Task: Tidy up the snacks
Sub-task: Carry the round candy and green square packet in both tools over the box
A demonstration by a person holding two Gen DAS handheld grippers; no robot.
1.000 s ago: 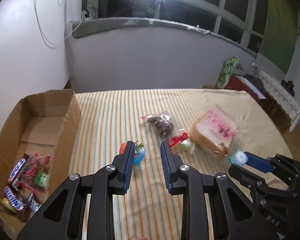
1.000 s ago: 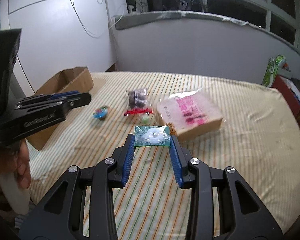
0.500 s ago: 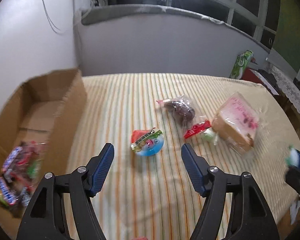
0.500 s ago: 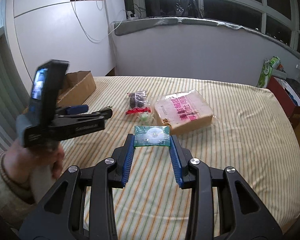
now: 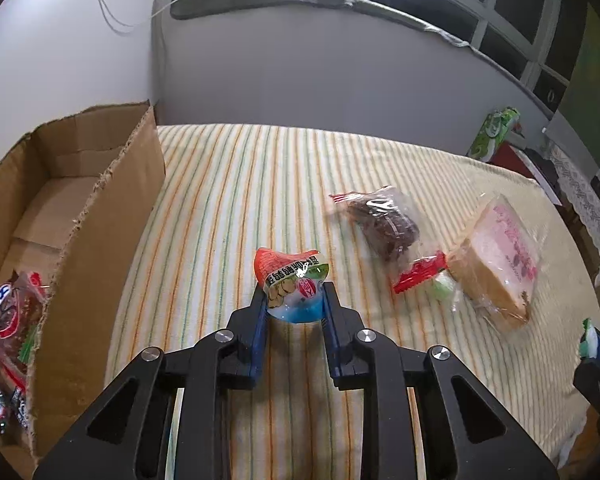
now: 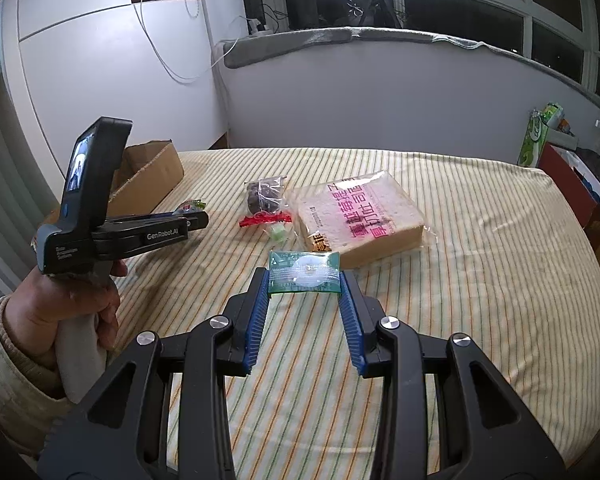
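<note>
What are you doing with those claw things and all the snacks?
A person is tidying snacks off a striped tablecloth into a cardboard box. The left claw is pinching a little jelly cup. The right claw holds a green packet. A bread pack and a dark snack bag lie waiting.

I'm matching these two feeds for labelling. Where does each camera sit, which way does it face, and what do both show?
Left wrist: on the left gripper, looking down its fingers at a jelly cup clamped between them, cardboard box at left; no hand shows.
Right wrist: on the right gripper, looking down its fingers, which hold a green packet; the left hand shows.
Shared: bread pack, dark snack bag, box, striped cloth.
</note>
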